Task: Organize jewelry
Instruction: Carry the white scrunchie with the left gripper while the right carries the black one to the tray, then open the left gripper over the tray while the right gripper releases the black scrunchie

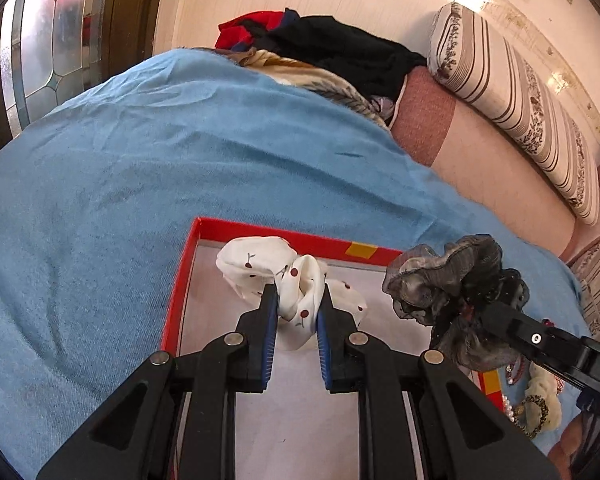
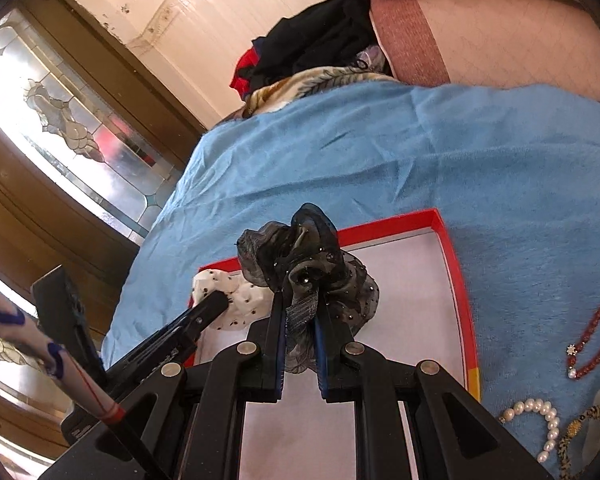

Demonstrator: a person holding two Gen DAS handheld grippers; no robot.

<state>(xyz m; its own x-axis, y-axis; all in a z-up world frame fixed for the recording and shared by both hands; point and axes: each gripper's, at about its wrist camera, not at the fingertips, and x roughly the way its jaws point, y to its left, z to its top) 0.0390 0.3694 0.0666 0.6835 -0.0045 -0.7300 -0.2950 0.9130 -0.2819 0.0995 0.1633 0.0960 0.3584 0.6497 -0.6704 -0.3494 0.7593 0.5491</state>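
A shallow red box (image 1: 260, 231) with a white floor lies on the blue blanket (image 1: 140, 160). Over its far left part my left gripper (image 1: 298, 294) is shut on a white scrunchie with red cherries (image 1: 260, 260). At the right of that view my right gripper is shut on a grey-black gauze scrunchie (image 1: 444, 276) over the box's right side. In the right wrist view the right gripper (image 2: 300, 306) pinches the gauze scrunchie (image 2: 312, 264) above the red box (image 2: 452, 264). The left gripper's finger and the white scrunchie (image 2: 240, 296) show at the left.
On the blanket right of the box lie a red bead bracelet (image 2: 596, 336), a pearl bracelet (image 2: 540, 420) and a patterned bangle (image 2: 572, 440). A pile of dark and red clothes (image 1: 332, 48), a striped pillow (image 1: 512, 96) and a pink mattress (image 1: 480, 160) lie beyond. A sleeve (image 2: 40, 356) shows at left.
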